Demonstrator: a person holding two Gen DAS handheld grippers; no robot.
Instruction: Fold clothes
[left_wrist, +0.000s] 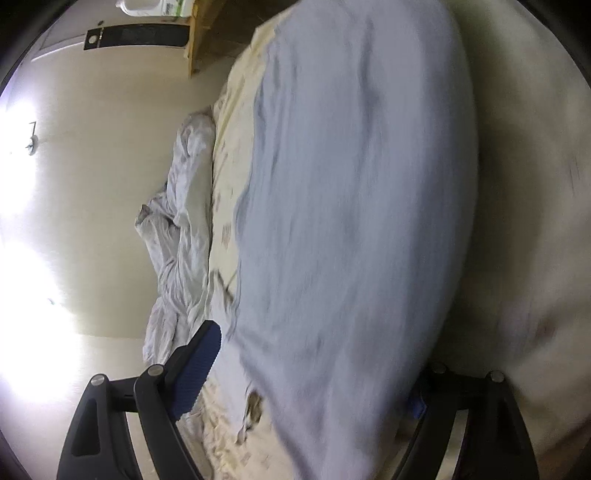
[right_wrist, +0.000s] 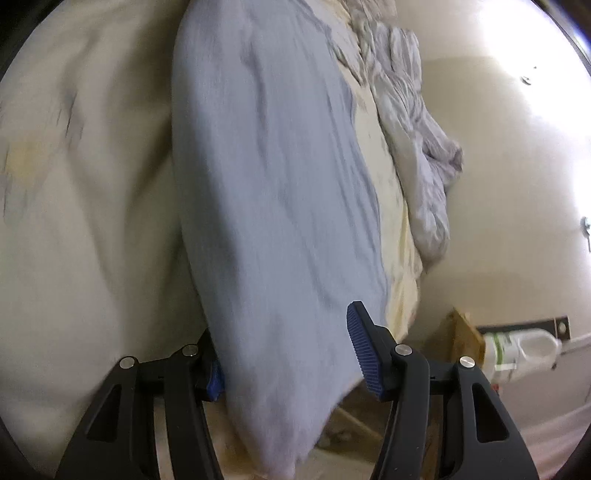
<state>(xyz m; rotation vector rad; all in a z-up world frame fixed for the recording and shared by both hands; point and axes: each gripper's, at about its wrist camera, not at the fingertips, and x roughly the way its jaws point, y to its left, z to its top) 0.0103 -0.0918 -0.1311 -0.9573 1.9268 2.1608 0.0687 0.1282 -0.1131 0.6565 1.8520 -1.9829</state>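
A pale blue garment (left_wrist: 354, 206) lies spread on the cream bed sheet (left_wrist: 229, 166). My left gripper (left_wrist: 308, 386) stands wide open at one end of it. The cloth fills the gap between the fingers and hides most of the right-hand pad; the other pad (left_wrist: 195, 373) is bare. In the right wrist view the same garment (right_wrist: 280, 206) runs down between the fingers of my right gripper (right_wrist: 290, 367). One blue pad (right_wrist: 364, 358) stands free beside the cloth edge, and the other pad (right_wrist: 215, 382) sits at the cloth's far side, half hidden. Neither gripper visibly pinches the cloth.
A crumpled white duvet (left_wrist: 177, 229) (right_wrist: 417, 147) lies along the bed's edge by the wall. Wooden furniture (left_wrist: 199, 37) (right_wrist: 465, 332) stands beyond the bed, with a clear plastic bottle (right_wrist: 517, 354) beside it. The cream sheet (right_wrist: 92, 184) stretches out on the garment's other side.
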